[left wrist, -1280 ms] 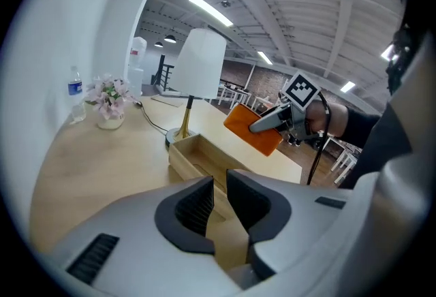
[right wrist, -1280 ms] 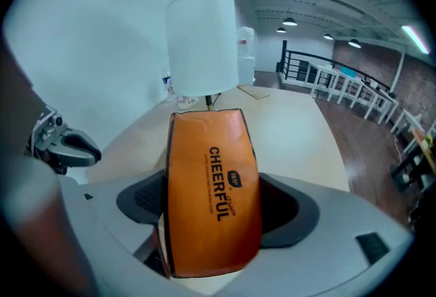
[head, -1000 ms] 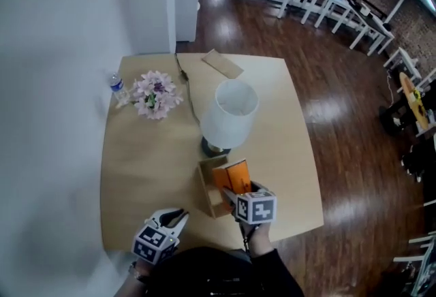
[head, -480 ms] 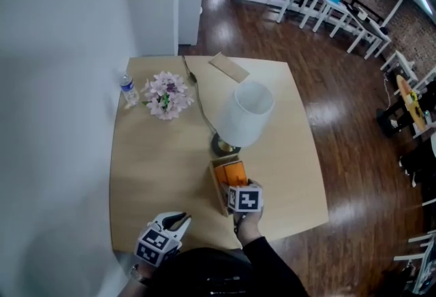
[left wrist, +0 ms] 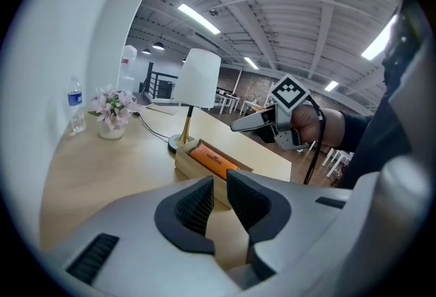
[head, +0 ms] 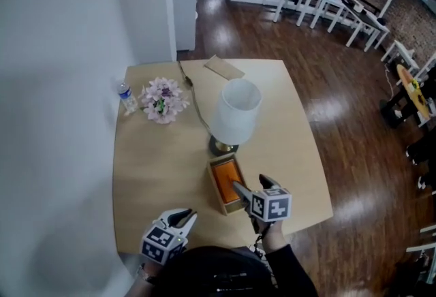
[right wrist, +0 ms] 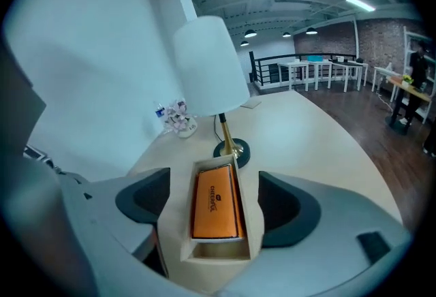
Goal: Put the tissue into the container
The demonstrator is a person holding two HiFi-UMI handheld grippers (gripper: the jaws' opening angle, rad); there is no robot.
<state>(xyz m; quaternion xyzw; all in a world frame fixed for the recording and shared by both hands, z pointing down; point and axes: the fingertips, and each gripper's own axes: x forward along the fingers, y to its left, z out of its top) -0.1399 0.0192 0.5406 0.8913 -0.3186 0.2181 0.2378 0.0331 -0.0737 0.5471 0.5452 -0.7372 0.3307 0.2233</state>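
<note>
An orange tissue pack lies flat inside the open wooden container on the table, just in front of the lamp base. My right gripper hovers at the container's near right side. In the right gripper view the right gripper is open; its pads stand wide on either side of the container without touching it or the pack. My left gripper waits at the table's near left edge. In its own view the left gripper has its jaws nearly together, with nothing between them.
A white-shaded lamp stands mid-table, its cable running to the far edge. A flower pot and a water bottle sit far left by the wall. A brown card lies at the table's far edge.
My right gripper has drawn back from over the container toward the near right. The orange pack, tilted up a second ago, now lies flat in the container. The left gripper has stayed put.
</note>
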